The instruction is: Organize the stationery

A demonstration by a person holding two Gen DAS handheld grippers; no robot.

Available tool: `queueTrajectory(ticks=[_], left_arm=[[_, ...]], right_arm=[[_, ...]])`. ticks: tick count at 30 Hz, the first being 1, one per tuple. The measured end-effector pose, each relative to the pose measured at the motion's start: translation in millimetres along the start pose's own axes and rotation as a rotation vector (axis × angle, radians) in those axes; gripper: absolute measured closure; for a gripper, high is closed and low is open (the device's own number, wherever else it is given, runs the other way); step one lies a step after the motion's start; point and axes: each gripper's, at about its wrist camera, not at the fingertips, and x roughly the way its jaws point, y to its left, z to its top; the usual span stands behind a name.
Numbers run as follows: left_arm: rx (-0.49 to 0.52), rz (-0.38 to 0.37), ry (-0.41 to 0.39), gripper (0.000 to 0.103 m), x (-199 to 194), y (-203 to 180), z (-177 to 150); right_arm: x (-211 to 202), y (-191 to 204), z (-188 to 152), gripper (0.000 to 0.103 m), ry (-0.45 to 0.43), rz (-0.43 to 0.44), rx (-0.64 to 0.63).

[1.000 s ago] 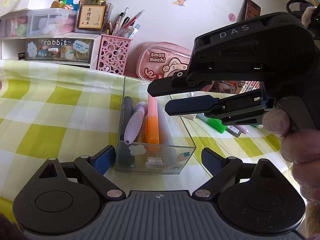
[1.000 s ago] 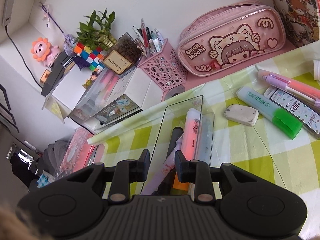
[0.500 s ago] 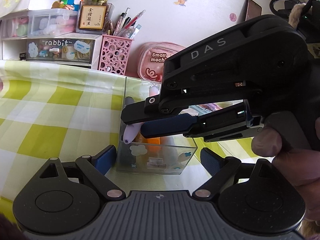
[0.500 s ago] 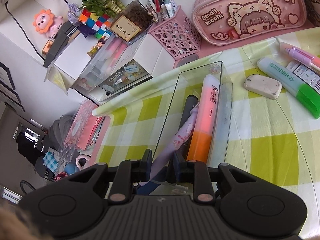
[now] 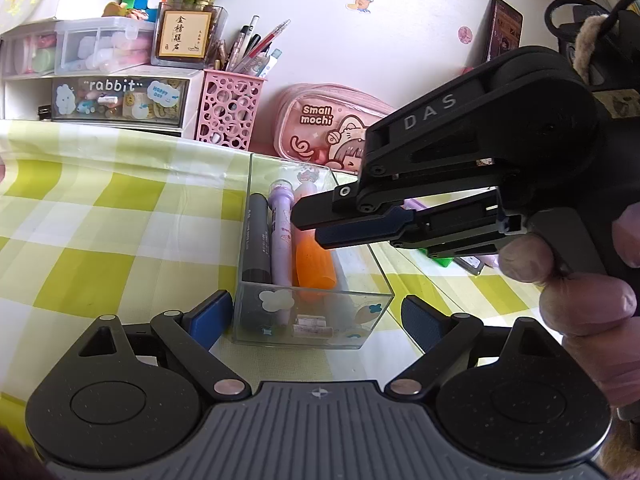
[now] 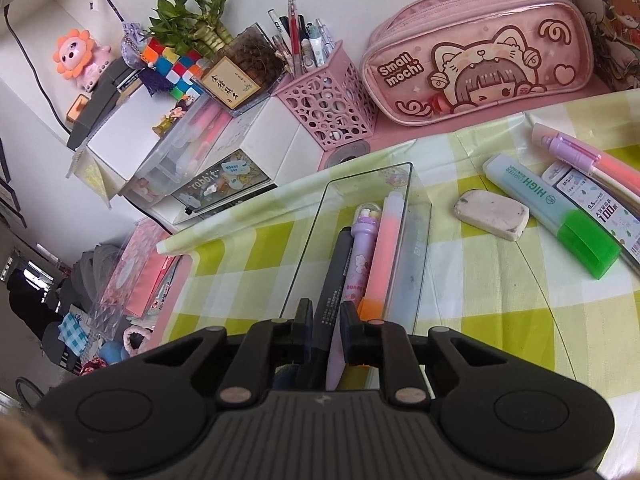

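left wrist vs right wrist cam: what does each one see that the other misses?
Left wrist only: the right tongs from outside, reaching over the clear box, jaws closing with nothing visibly gripped; the left tongs straddle the box's near end.
Right wrist only: eraser, green highlighter, flower toy.
Both: the box's grey marker, purple pen and orange highlighter; pink pencil case, pink pen holder.

A clear rectangular organizer box point(image 5: 316, 312) stands on the checked tablecloth point(image 5: 100, 232), holding a black marker point(image 6: 334, 276), a purple pen point(image 6: 360, 256) and a pink-orange highlighter point(image 6: 384, 256) lying lengthwise side by side.
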Motion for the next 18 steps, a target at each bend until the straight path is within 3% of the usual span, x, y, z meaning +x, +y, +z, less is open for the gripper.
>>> queueTrajectory(ticks=[5, 11, 18], left_arm=[[0.001, 0.001, 0.0, 0.015, 0, 0, 0], [0.002, 0.001, 0.0, 0.015, 0, 0, 0], [0.002, 0.001, 0.0, 0.015, 0, 0, 0]], right_arm=[[-21, -6, -1, 0.052, -0.044, 0.0, 0.006], [-36, -14, -6, 0.042, -0.075, -0.045, -0.009], [-50, -34, -13, 0.033, -0.106, -0.164, -0.012]])
